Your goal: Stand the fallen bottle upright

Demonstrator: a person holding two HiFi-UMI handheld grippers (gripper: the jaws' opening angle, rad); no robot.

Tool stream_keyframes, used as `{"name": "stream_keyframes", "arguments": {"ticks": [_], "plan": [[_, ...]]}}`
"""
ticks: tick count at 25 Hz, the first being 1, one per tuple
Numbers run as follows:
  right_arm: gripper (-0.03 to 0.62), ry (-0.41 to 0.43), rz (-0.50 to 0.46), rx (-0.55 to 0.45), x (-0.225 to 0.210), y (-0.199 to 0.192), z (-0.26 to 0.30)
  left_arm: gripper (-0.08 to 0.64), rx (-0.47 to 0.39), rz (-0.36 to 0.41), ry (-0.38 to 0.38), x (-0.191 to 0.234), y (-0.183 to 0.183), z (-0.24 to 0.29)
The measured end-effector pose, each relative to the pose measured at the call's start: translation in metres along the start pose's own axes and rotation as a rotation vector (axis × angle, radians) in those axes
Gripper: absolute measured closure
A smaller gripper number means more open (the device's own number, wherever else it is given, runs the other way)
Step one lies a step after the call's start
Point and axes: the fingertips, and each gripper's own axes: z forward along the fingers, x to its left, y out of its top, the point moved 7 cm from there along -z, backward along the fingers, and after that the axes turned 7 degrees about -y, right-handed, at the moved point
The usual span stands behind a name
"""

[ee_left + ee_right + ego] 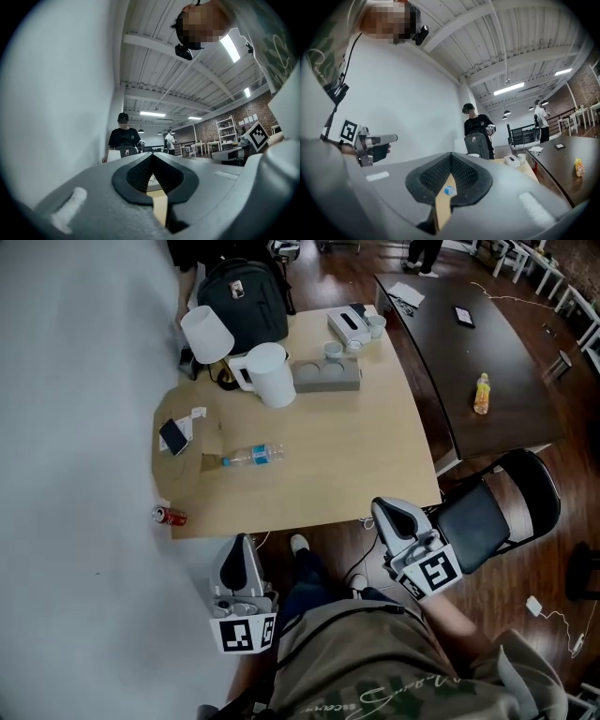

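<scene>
The desk (375, 456) spread ahead of both grippers, which were held level just short of its near edge. The left gripper (241, 542) had its jaws closed tip to tip with nothing between them. The right gripper (382, 506) was closed and empty as well. The bottle (253, 456) lay on its side on the left part of the desk, well apart from both. Its long axis ran left to right across the head view, crosswise to the way the grippers pointed. It lay almost straight ahead of the left gripper and off to the left of the right one. The left was therefore probably the nearer for the reach, and whichever went would first have to open.
</scene>
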Motion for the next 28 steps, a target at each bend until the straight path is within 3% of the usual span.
{"name": "stream_keyframes", "arguments": {"ticks": [13,18,22,28], "plan": [[0.589,-0.030,-0.064,0.107,0.023,-0.009,0.151,0.555,0.010,-0.088,-0.085,0.147,-0.034,0.090],[0.589,-0.048,-0.053,0.126,0.040,-0.018,0.197,0.555,0.014,-0.105,-0.113,0.183,-0.043,0.117],[0.589,0.014,-0.091,0.170,0.047,-0.025,0.229,0.555,-0.004,-0.122,-0.096,0.199,-0.045,0.130],[0.589,0.210,-0.317,0.358,0.056,-0.052,0.283,0.555,0.009,-0.139,-0.058,0.207,-0.050,0.142]]}}
